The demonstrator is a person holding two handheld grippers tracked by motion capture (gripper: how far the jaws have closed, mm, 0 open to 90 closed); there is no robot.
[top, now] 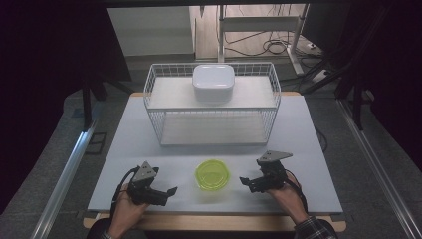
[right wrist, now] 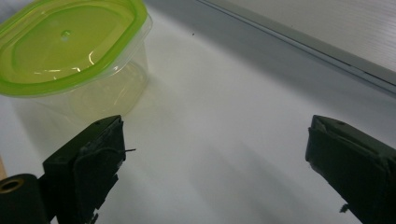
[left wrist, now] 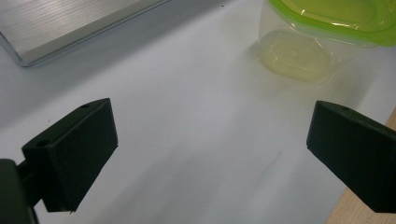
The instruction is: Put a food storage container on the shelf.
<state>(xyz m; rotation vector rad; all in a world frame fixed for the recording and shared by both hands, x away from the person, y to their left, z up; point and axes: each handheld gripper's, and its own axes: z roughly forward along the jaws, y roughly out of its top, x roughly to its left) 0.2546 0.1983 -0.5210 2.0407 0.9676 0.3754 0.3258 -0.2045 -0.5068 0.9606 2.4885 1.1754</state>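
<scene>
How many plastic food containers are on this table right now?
2. A clear plastic container with a green lid sits at the near edge of the table. A white lidded rectangular container rests on the white wire rack's top shelf.

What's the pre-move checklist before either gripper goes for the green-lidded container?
1. Left gripper open and empty: ok, jaws wide with bare table between them.
2. Right gripper open and empty: ok, the same.
3. Green-lidded container free and upright on the table: ok, it stands between the two grippers, touched by neither.
4. Lid seated: looks ok on the sides shown in the two gripper views; far rim cannot tell.
5. Wire basket shelf space: ok, the white container takes the middle, with bare shelf on both sides.
6. Container contents: appears empty through the clear wall; cannot tell for sure.
</scene>
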